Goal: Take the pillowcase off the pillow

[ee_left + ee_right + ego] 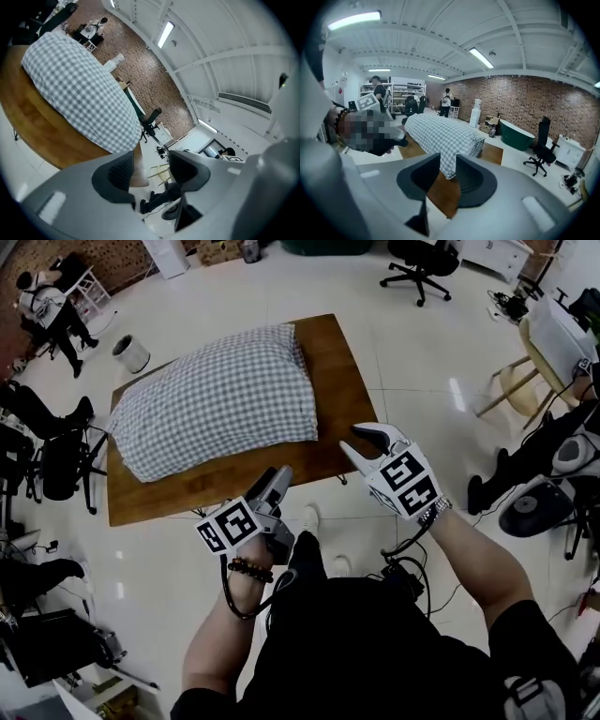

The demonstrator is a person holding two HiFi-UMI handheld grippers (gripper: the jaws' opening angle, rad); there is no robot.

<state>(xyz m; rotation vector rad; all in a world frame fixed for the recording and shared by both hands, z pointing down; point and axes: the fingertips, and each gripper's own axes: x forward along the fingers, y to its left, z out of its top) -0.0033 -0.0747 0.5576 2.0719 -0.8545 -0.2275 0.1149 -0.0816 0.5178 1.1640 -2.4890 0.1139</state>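
Pillowcase of grey-and-white check, fully on the pillow, plump and lying slantwise across the wooden bench, covering most of the top. Open end not to be told from these views. Task not begun, by the look of it: no cloth gripped anywhere. Likeliest slip from here, as a judgement only: a bite taken too deep, catching filling along with cloth and so dragging the whole pillow over the smooth wood, perhaps off the near edge, instead of peeling the case. Second risk: pulling at the closed end for want of finding the mouth first, with nothing gained but a shifted pillow. Third: one side pulling with no hold on the other, again sliding everything. As to pose: left gripper low at the near bench edge, just ahead of the body, aimed almost level at the pillow's long near side, near it but apart, jaws wide apart and empty. Then the right gripper beside the near right corner of the bench, tipped somewhat downward toward the pillow's near corner, jaws parted by a narrower gap, also empty, the checked corner merely lined up beyond them. Forearms bent inward, beaded bracelet on the left wrist, watch on the right.
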